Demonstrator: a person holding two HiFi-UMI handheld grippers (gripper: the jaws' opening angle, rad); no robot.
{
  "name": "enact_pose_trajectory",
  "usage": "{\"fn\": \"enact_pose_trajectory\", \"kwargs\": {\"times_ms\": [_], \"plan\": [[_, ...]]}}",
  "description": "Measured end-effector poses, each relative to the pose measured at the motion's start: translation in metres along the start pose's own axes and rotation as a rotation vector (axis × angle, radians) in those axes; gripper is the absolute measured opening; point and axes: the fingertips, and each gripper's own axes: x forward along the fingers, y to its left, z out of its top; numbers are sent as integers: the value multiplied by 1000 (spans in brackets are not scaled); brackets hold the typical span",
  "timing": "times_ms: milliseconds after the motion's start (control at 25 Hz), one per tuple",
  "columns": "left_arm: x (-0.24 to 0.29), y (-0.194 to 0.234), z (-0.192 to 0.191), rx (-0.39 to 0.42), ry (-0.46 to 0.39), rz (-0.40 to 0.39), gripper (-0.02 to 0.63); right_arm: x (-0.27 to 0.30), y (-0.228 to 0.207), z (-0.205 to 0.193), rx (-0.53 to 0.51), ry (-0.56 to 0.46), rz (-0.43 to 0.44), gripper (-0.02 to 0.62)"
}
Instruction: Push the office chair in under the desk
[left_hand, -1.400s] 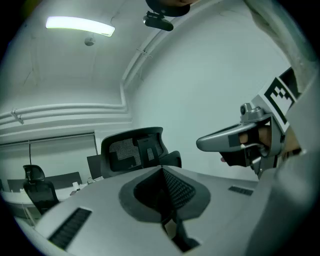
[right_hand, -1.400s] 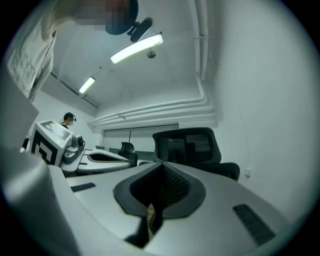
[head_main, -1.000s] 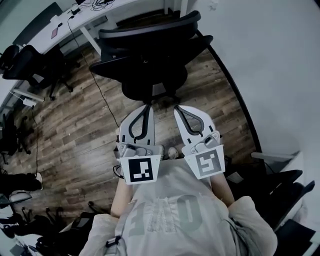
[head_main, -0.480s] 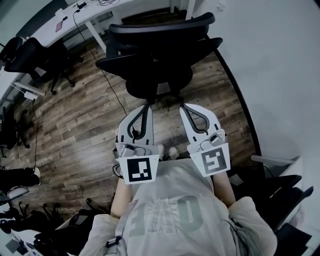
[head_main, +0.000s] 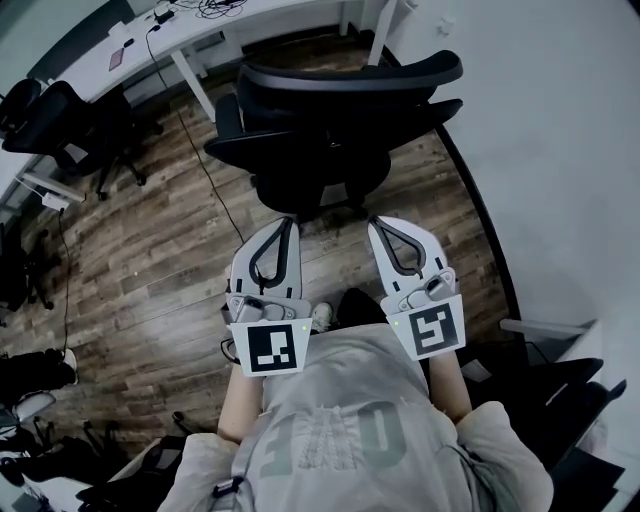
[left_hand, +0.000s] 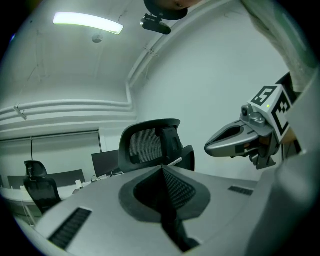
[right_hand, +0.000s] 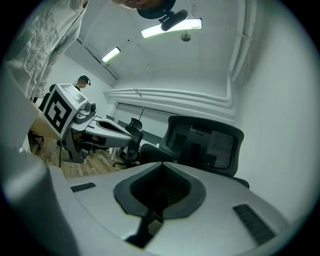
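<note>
A black mesh-back office chair (head_main: 330, 120) stands on the wood floor in front of me, its back toward me, facing the white desk (head_main: 200, 35) at the top of the head view. The chair's backrest (left_hand: 147, 145) also fills the middle of the left gripper view, and the backrest (right_hand: 207, 145) shows in the right gripper view. My left gripper (head_main: 290, 222) and right gripper (head_main: 375, 222) are side by side, both shut and empty, their tips a short way behind the chair's base, not touching it.
A white wall (head_main: 540, 150) runs along the right. Other black chairs (head_main: 70, 125) stand at the left by another desk. A cable (head_main: 190, 150) lies across the floor from the desk. Dark chair parts (head_main: 560, 390) sit at my lower right.
The chair appears farther right and slightly farther from the grippers in the head view. Both grippers stay shut and hold the same side-by-side pose.
</note>
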Motion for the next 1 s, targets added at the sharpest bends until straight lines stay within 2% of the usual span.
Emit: {"fn": "enact_pose_trajectory", "kwargs": {"times_ms": [160, 400, 680, 800, 880, 960, 1000], "plan": [[22, 5, -1, 16, 7, -24, 15, 11, -20, -7, 63, 17, -40, 20], [66, 16, -6, 31, 27, 4, 17, 25, -90, -31, 85, 7, -73, 20], [102, 28, -12, 46, 118, 89, 16, 37, -172, -44, 90, -34, -34, 20], [111, 34, -13, 58, 160, 125, 16, 44, -197, -47, 60, -26, 14, 20], [116, 39, -14, 24, 175, 167, 17, 53, -207, -47, 61, -31, 55, 20], [122, 42, -16, -50, 168, 224, 17, 64, -211, -47, 86, -51, 94, 20], [125, 42, -17, -53, 174, 235, 17, 69, -212, -47, 98, -61, 106, 20]]}}
